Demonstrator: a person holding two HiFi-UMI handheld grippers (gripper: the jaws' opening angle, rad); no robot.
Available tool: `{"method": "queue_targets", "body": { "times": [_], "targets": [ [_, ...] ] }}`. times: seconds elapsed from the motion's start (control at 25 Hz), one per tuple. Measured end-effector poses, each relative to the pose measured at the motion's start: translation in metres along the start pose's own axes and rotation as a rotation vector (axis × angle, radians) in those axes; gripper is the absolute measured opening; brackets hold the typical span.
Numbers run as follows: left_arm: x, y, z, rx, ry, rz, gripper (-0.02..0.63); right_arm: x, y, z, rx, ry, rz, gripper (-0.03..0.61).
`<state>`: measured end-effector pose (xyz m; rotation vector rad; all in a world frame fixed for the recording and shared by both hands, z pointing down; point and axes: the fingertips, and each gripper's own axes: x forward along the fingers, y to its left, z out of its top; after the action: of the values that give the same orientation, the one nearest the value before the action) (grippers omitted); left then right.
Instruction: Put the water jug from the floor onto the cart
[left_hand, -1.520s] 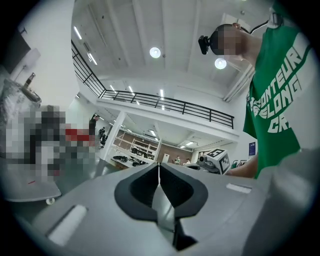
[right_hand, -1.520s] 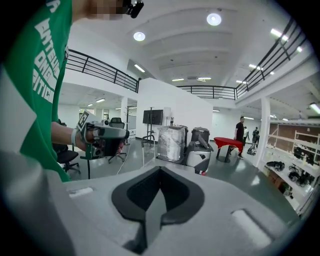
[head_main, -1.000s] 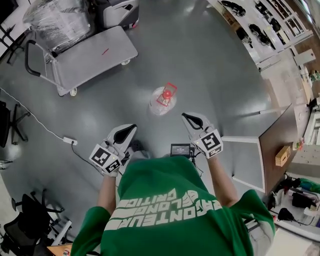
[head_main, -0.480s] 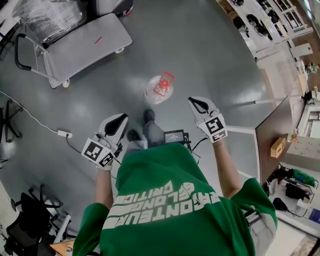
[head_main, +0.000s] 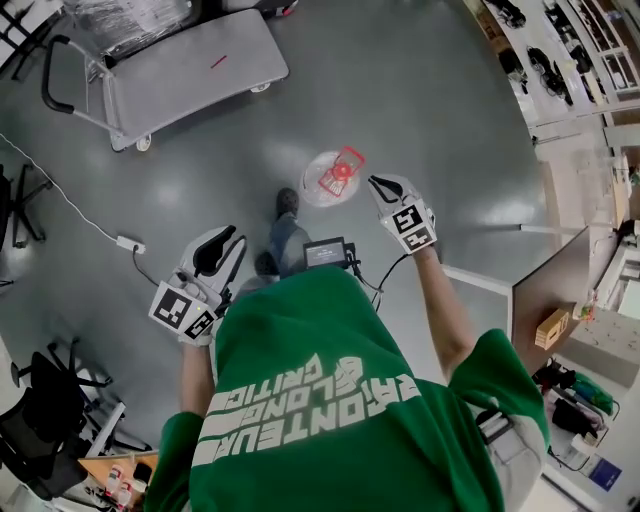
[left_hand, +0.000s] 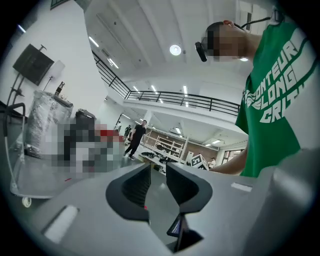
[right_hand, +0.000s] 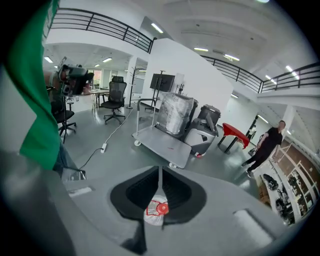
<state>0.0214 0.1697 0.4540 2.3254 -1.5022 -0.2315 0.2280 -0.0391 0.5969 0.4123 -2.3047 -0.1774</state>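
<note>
Eyes on the water jug (head_main: 318, 180): a round, clear plastic bottle seen from above, with a red cap and a thin red frame handle on top. It is standing on the floor at twelve o'clock from the person, not on the cart. The floor (head_main: 430, 100) is smooth grey with a soft sheen. Out at ten o'clock from the jug, well apart, sits the cart (head_main: 190, 70), a flat pale-grey rectangular deck on small wheels with a black tubular push handle at its far left end. A white power strip (head_main: 125, 243) lies on the floor at eight o'clock from the jug, with a thin cable running off it.

Now the claws. The right gripper (head_main: 375, 183) is angled downward and appears just beside the jug at three o'clock. Whether it touches the jug can't be told from above. Its dark, curved jaws are all but together and just beginning to part, with only a hairline slit at the tips. Nothing sits between them. In the right gripper view the jug shows on the floor beyond the jaws.

The left gripper (head_main: 238, 242) is at seven o'clock from the jug, well apart. It is held level, with its jaws a narrow gap apart and nothing between them.
</note>
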Motion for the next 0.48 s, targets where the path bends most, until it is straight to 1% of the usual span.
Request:
{"method": "queue_targets", "body": {
  "times": [0.12,0.28,0.48],
  "targets": [
    [0.009,0.01,0.004,0.001,0.027,0.03,0.098,0.034,-0.011,-0.02,0.005,0.046,0.018,0.023],
    [0.032,0.024,0.007,-0.008,0.054,0.04,0.098,0.076,-0.024,-0.053,0.021,0.118,0.049,0.047],
    [0.056,0.039,0.005,-0.027,0.106,0.032,0.095,0.13,-0.011,-0.105,0.063,0.236,0.122,0.112]
  ]
}}
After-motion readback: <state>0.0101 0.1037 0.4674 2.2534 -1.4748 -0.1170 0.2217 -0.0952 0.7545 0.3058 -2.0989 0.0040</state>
